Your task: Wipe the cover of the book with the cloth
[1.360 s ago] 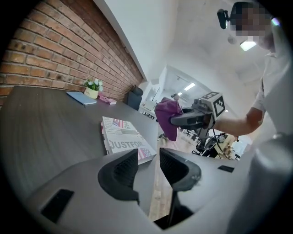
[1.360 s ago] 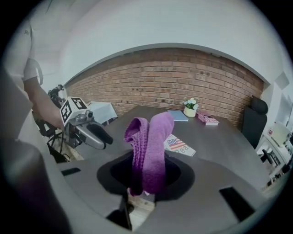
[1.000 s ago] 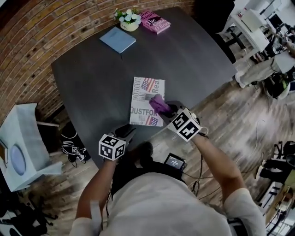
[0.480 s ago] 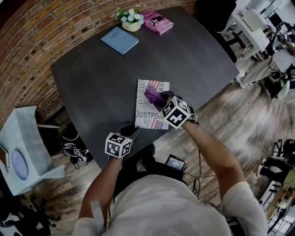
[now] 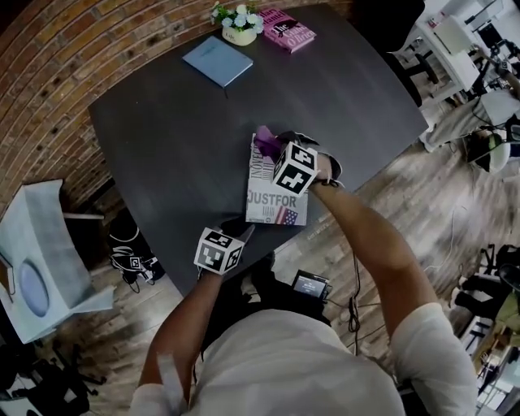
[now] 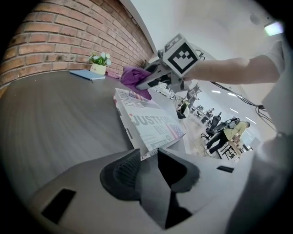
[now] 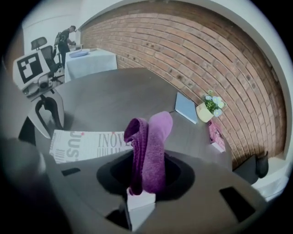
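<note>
The book (image 5: pixel 280 208) with the printed "JUSTFOR" cover lies flat on the dark table (image 5: pixel 162 138), near its front edge. My right gripper (image 5: pixel 275 149) is over the book's far end, shut on a folded purple cloth (image 5: pixel 265 140). The cloth (image 7: pixel 151 146) sticks up out of my right gripper (image 7: pixel 146 171), with the book (image 7: pixel 87 141) beneath it to the left. My left gripper (image 5: pixel 236 233) hovers by the book's near left corner. Its jaws (image 6: pixel 147 164) are closing with nothing between them; ahead lie the book (image 6: pixel 151 123) and the cloth (image 6: pixel 132 77).
At the table's far edge lie a blue book (image 5: pixel 217 61), a pink book (image 5: pixel 288 30) and a small flower pot (image 5: pixel 239 23). A brick wall runs along the left. A white-covered stand (image 5: pixel 41 252) and a black device (image 5: pixel 309 284) are on the wooden floor.
My right gripper has carried the cloth along the cover from the book's near half to its far end. My left gripper has shifted slightly towards the book's near corner.
</note>
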